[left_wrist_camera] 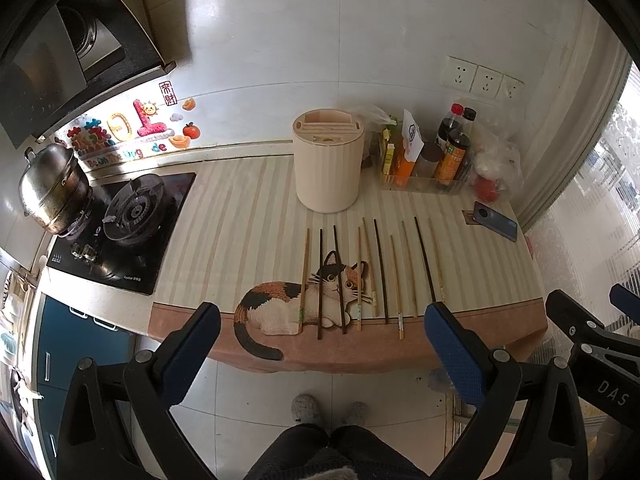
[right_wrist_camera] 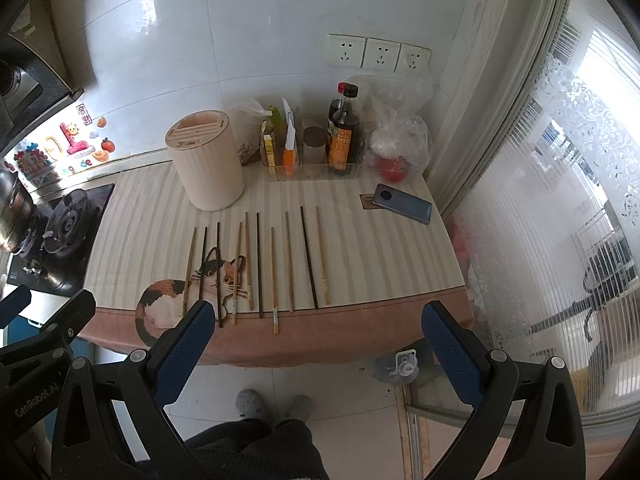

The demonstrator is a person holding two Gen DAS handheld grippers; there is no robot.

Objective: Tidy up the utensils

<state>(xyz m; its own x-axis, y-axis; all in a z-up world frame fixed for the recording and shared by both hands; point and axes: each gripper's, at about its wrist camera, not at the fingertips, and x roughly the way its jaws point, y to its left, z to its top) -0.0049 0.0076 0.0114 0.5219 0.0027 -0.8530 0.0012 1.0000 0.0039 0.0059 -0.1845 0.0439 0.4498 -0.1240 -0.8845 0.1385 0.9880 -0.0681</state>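
Observation:
Several loose chopsticks (left_wrist_camera: 380,270) (right_wrist_camera: 260,264), some pale wood and some dark, lie side by side on the striped counter mat with a cat picture. Behind them stands a cream cylindrical utensil holder (left_wrist_camera: 327,160) (right_wrist_camera: 206,158) with slots in its top. My left gripper (left_wrist_camera: 324,320) hangs open in front of the counter's near edge, nothing between its blue pads. My right gripper (right_wrist_camera: 320,320) is likewise open and empty, held short of the counter edge. Part of the right gripper (left_wrist_camera: 592,328) shows at the right of the left wrist view.
A gas hob (left_wrist_camera: 120,224) with a steel pot (left_wrist_camera: 52,188) sits to the left. A clear tray of sauce bottles (right_wrist_camera: 340,136), plastic bags (right_wrist_camera: 400,140) and a phone (right_wrist_camera: 402,203) occupy the back right. A glass partition (right_wrist_camera: 540,220) stands on the right. The person's legs and slippers (right_wrist_camera: 272,404) are below.

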